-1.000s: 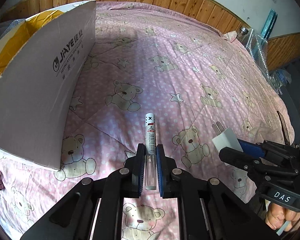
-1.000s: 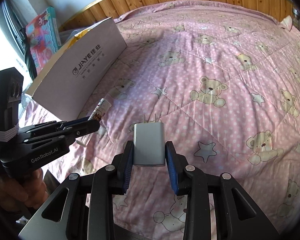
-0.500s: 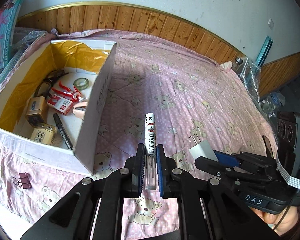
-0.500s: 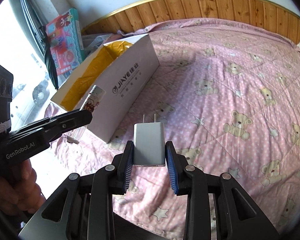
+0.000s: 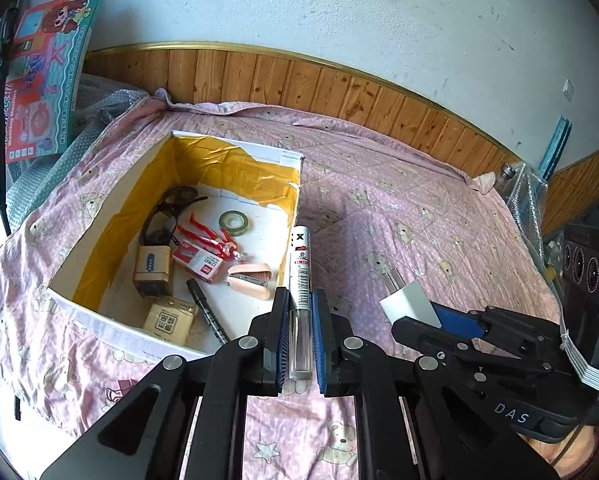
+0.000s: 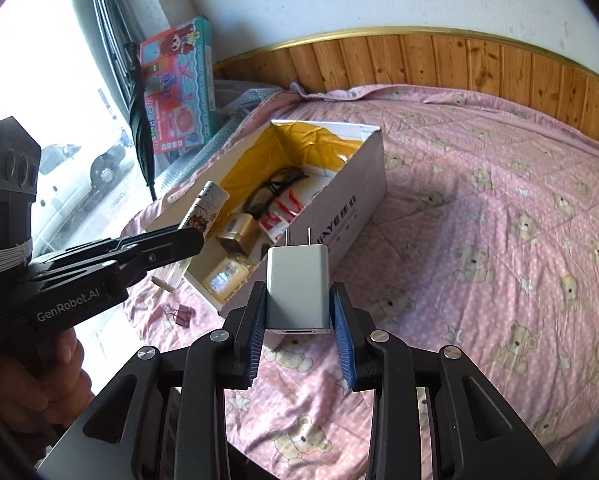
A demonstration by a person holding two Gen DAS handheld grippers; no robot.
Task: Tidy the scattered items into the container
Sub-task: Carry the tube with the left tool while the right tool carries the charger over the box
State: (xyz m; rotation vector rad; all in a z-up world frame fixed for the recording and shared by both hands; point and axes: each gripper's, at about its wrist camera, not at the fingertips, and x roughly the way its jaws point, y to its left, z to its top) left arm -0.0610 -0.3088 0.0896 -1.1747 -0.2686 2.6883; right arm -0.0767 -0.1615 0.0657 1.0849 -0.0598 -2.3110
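Cardboard box (image 5: 99,216), open-topped on the pink bedspread (image 5: 419,216) and part-filled with sunglasses (image 5: 167,208) and a stapler (image 5: 251,276), sits below the left gripper (image 5: 299,320) pinching a label-blurred tube (image 5: 300,264) and the right gripper (image 6: 299,316) clamping a charger plug (image 6: 297,284), quilt bare beyond.

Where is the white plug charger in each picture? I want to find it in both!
Left wrist view: the charger is at right of centre, sticking out of the right gripper, prongs pointing up-left.
Right wrist view: the charger is at centre, clamped between the blue pads, prongs up.
Shared landmark: the white cardboard box with yellow lining.
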